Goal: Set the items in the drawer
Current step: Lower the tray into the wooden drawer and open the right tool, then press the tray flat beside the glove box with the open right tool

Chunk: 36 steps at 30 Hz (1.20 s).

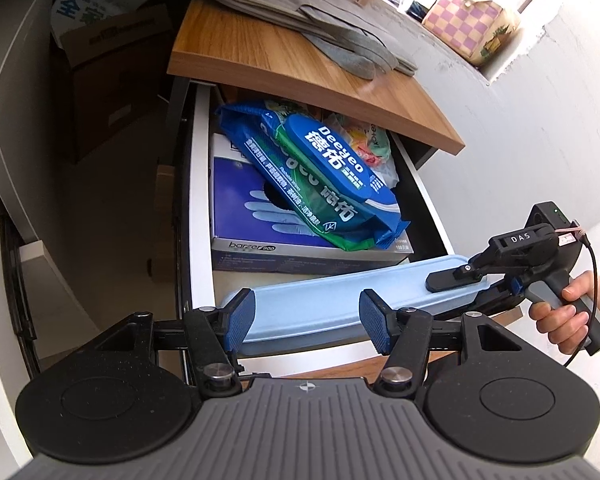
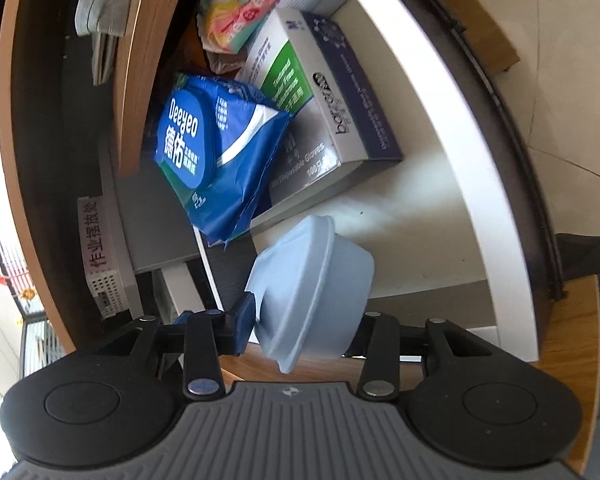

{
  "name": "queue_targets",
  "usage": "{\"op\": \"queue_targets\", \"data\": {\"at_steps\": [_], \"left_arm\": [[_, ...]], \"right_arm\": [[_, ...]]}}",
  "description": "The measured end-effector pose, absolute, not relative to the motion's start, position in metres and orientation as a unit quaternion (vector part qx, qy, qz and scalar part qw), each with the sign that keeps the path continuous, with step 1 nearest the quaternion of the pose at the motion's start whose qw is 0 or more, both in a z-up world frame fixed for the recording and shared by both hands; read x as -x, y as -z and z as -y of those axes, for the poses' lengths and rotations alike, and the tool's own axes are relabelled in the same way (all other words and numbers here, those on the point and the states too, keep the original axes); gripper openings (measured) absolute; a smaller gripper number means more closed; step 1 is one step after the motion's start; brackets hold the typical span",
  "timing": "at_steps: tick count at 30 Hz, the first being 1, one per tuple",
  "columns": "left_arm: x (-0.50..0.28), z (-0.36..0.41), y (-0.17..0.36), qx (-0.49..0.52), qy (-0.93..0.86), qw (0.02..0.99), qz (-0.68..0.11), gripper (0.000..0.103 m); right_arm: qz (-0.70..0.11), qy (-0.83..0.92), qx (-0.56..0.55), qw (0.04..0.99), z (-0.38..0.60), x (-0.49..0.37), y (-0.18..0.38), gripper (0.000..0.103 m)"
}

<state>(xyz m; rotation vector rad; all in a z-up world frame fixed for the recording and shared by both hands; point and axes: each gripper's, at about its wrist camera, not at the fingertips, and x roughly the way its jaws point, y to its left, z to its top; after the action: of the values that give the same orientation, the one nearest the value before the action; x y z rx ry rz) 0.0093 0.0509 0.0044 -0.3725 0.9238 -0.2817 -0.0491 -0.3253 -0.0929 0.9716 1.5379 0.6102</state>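
- right gripper (image 1: 458, 278) is clamped on one end of a light blue lidded container (image 1: 340, 300), one finger flat on the lid and the other under it; a hand (image 1: 572, 312) grips the handle off to the right
- from the right wrist cam the same container (image 2: 312, 292) sits wedged between the right gripper's (image 2: 300, 330) fingers, tilted on its side, lid edge toward the left finger
- left gripper (image 1: 307, 322) is just spread wide with nothing in it, blue pads (image 1: 242, 316) on either side of the container's near edge, can't tell if they touch it
- the container is over the front part of the open drawer (image 1: 198, 200), directly ahead of the left gripper, whether it's resting on the drawer floor I can't tell
- farther out past the container is a box of disposable gloves (image 1: 256, 216), with a blue Deeyeo wet wipes pack (image 1: 320, 172) lying slanted on top of it
- behind those, deep at the back of the drawer, some colourful small packets (image 2: 240, 16) in a clear bag
- wooden desktop (image 1: 268, 60) overhangs the back of the drawer, with a grey fabric sleeve (image 1: 300, 12) lying on it
- way off to the left of the left gripper there's a cardboard box (image 1: 112, 76) on the floor
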Motion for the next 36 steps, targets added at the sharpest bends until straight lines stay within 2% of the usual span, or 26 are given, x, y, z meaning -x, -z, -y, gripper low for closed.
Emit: {"op": "queue_targets", "data": {"at_steps": [3,11,14,15,18,22,29,36], "left_arm": [[-0.008,-0.051,-0.005,0.179,0.137,0.869,-0.440,0.061],[-0.007,-0.052,-0.005,0.182,0.141,0.870,-0.436,0.061],[-0.008,-0.052,-0.004,0.181,0.142,0.870,-0.435,0.061],[-0.008,-0.052,-0.004,0.180,0.142,0.871,-0.435,0.061],[-0.010,-0.051,-0.004,0.175,0.142,0.871,-0.435,0.060],[-0.017,-0.047,-0.002,0.164,0.144,0.871,-0.440,0.058],[-0.035,-0.036,0.003,0.135,0.148,0.869,-0.453,0.038],[-0.059,-0.023,0.013,0.102,0.146,0.864,-0.471,0.034]], "right_arm": [[-0.657,-0.252,-0.416,0.576,0.332,0.049,0.089,0.054],[-0.649,-0.256,-0.397,0.596,0.335,0.049,0.068,0.054],[-0.643,-0.260,-0.358,0.625,0.332,0.048,0.056,0.048],[-0.640,-0.261,-0.342,0.637,0.330,0.047,0.052,0.040],[-0.630,-0.262,-0.285,0.673,0.320,0.046,0.040,0.025],[-0.615,-0.263,-0.225,0.709,0.315,0.044,0.032,0.023],[-0.601,-0.264,-0.136,0.742,0.303,0.041,0.028,0.023],[-0.590,-0.268,-0.099,0.755,0.291,0.037,0.032,0.023]]}}
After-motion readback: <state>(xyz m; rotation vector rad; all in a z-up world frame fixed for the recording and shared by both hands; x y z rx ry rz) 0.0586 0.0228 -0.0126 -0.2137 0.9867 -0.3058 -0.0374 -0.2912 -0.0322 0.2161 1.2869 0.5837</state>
